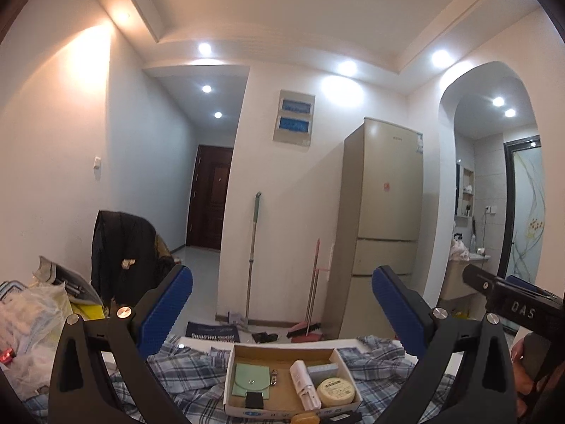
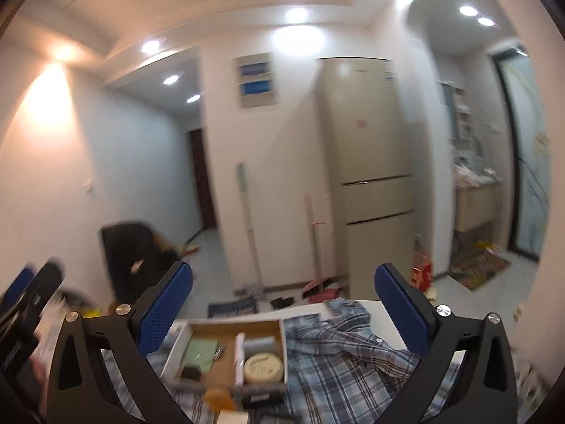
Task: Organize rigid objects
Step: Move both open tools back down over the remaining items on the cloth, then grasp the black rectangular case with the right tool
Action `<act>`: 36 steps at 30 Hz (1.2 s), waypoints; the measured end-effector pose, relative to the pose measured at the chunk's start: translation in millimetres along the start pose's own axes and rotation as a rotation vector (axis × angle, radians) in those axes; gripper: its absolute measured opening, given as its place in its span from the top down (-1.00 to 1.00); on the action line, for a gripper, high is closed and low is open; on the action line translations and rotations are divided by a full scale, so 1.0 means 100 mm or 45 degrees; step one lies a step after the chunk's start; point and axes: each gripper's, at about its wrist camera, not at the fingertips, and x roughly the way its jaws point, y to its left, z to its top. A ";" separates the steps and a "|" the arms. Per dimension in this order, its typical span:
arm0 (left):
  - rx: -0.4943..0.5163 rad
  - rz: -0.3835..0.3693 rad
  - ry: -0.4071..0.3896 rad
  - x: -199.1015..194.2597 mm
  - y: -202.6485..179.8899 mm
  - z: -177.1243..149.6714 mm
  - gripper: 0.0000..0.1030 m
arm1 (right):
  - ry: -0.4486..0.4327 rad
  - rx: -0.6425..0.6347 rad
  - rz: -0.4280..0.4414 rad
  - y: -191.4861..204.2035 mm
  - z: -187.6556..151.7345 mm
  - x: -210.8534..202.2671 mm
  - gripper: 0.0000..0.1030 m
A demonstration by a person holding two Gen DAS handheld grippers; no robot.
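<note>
Cardboard box [image 1: 282,348], lower centre on plaid cloth [image 1: 187,367], gathering tin [image 1: 335,391], tube [image 1: 304,383], green pouch [image 1: 250,380]; left tongs [image 1: 282,314] and right tongs [image 2: 284,312] apart, empty, raised above.

A white counter [image 2: 370,309] carries a rumpled blue plaid shirt [image 2: 339,360] across most of its top. An open cardboard box [image 1: 282,348] sits on the shirt, and plastic bags [image 1: 31,321] are heaped at nine o'clock.

beige fridge [image 1: 385,194] at about 2 o'clock, mop [image 1: 252,258] and pink broom [image 1: 312,293] leaning on the wall at 12, dark door [image 1: 208,198] down the hall at 11, black jacket [image 1: 120,251] at 9, plaid shirt [image 2: 339,357] crumpled on the bench
</note>
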 end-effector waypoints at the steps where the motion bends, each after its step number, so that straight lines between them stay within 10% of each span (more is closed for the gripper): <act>1: -0.002 0.019 0.019 0.04 0.02 -0.05 -1.00 | 0.021 0.018 0.001 -0.03 -0.04 0.06 -1.00; 18: -0.094 0.038 0.413 0.84 0.31 -1.18 -1.00 | 0.500 -0.227 0.160 0.25 -1.16 1.00 -1.00; 36: -0.098 0.069 0.499 0.96 0.37 -1.41 -1.00 | 0.933 -0.347 0.241 0.38 -2.00 1.55 -0.75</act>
